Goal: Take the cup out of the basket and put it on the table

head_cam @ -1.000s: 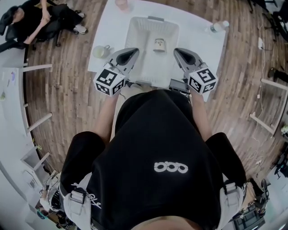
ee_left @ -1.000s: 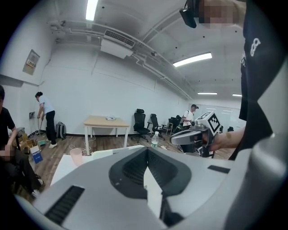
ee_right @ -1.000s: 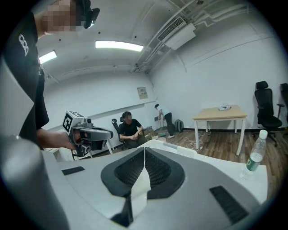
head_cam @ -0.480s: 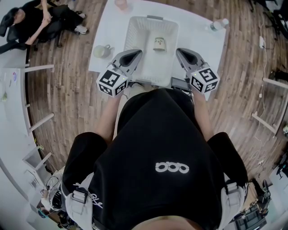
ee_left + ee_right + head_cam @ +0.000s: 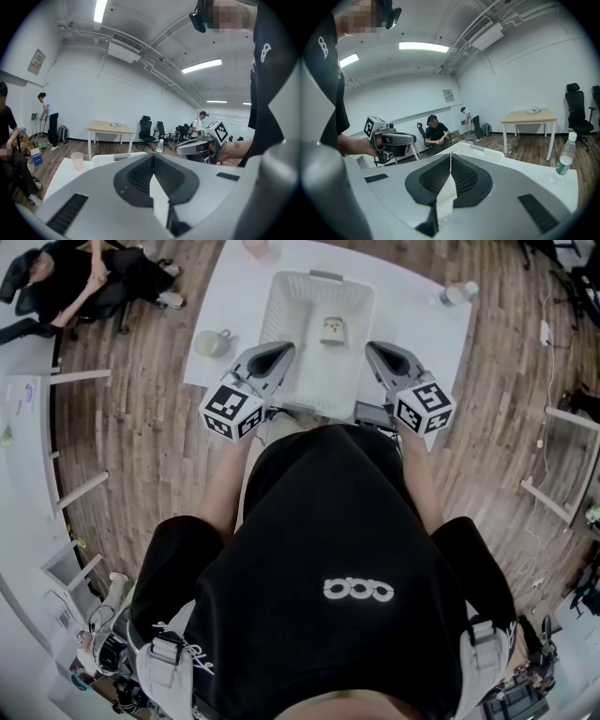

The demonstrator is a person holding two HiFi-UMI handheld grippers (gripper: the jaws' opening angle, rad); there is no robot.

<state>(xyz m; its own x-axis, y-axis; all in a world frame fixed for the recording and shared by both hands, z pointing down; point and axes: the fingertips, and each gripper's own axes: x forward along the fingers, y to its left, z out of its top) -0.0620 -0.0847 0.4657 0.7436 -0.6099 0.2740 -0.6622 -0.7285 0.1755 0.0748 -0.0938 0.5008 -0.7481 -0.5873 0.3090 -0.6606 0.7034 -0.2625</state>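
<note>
Wood floor (image 5: 141, 427) all round. White desk (image 5: 412, 315) sits at the far middle. A seated person (image 5: 66, 282) in black is at far left, well apart from the desk.

White basket (image 5: 274, 320) stands on the desk with its top open and its long side running near to far.

Left gripper (image 5: 281, 350) hovers at the basket's near left rim and right gripper (image 5: 373, 348) at its near right rim. Both point far, with their marker cubes at the near ends. We read the left jaws as pressed together with nothing between them. The right jaws are the same, tips meeting and nothing held.

Clear bottle (image 5: 456, 294) stands upright near the desk's far right corner, well apart from the basket. Green mug (image 5: 212, 344) is on the desk's left edge, near the basket's left wall but apart from it. Pink cup (image 5: 256, 248) is at the desk's far edge, just left of the basket's far end.

Cup (image 5: 331, 331) is in the basket, on its bottom toward the far end, about midway between the side walls. It is pale with a dark mark on it. We see it apart from both grippers, farther than their tips.
</note>
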